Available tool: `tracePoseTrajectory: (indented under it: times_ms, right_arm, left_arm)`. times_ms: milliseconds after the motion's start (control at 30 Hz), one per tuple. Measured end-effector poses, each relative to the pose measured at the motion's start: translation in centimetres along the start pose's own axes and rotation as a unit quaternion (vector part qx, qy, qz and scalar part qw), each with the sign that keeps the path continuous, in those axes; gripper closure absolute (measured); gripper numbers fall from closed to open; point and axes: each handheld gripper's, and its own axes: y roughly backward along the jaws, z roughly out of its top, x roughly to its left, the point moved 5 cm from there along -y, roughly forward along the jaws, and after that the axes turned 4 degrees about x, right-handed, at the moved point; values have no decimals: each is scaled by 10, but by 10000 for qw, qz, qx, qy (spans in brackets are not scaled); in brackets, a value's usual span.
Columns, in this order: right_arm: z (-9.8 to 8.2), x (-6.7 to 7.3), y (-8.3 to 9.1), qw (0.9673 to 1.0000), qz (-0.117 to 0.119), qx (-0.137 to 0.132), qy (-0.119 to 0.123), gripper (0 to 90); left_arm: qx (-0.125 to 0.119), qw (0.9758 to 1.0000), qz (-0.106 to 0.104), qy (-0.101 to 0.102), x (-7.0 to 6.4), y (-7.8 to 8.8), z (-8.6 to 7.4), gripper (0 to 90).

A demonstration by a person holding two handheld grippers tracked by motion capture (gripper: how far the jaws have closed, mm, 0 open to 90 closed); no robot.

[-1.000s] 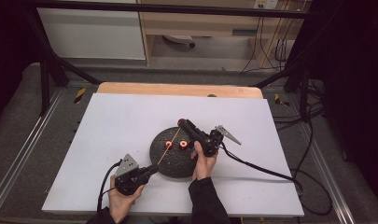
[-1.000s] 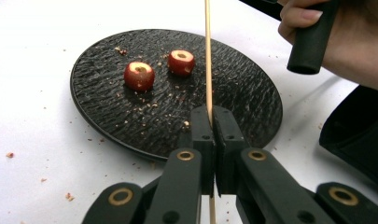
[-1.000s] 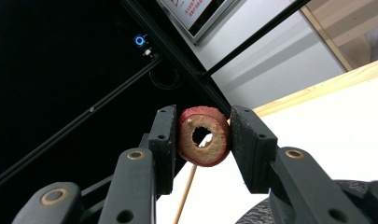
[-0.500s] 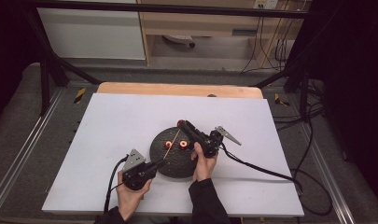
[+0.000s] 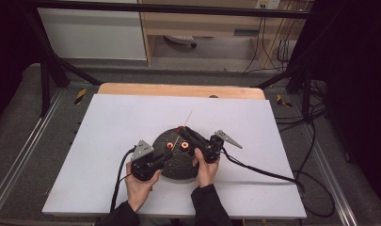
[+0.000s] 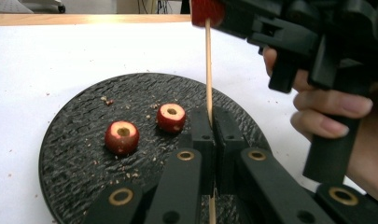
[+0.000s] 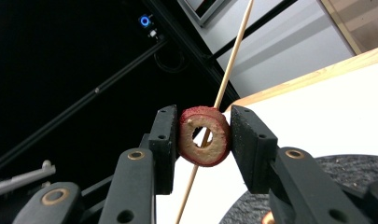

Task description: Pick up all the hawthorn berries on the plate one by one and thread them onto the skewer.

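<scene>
Left hand-held gripper (image 6: 213, 122) clamped on skewer (image 6: 208, 70), two cored fruits (image 6: 122, 137) on black plate (image 6: 79, 172).

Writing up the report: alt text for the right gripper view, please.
The right claw grips a cored red fruit ring, with a thin wooden skewer passing through its hole. Behind are the white table and the dark plate.

White table (image 5: 108, 122), black round plate (image 5: 178, 165) on it

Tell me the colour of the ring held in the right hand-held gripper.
The ring is dark red outside, pale tan on its cut face; the right gripper view shows it best.
</scene>
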Motion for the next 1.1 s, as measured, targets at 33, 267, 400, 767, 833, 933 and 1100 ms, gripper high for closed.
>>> tracePoseTrajectory:
  times_ms: [33, 267, 400, 767, 833, 933, 1100]
  right_arm:
    - [-1, 0, 1, 10000, -12, 33, 44, 630]
    - [-10, 3, 4, 9996, -2, 270, 125, 629]
    - [-14, 5, 6, 9991, 38, 394, 137, 629]
    - [-22, 6, 9, 9968, 48, 776, 159, 625]
    - [-22, 7, 9, 9965, 53, 826, 130, 617]
    - [-20, 6, 10, 9952, -16, 944, 246, 528]
    - [-13, 6, 16, 9924, -136, 1093, 546, 414]
  left_arm:
    - [-16, 10000, 20, -18, 0, 0, 1, 881]
    - [-1, 10000, 14, -71, 0, -3, 3, 881]
    - [7, 10000, -6, -80, -2, -3, 4, 882]
    - [69, 9999, -18, -152, -2, -5, 2, 882]
    - [83, 9998, -28, -173, -2, -4, 1, 882]
    - [97, 9997, -34, -212, -1, -2, 0, 882]
    - [164, 9995, 6, -266, 6, 5, -4, 882]
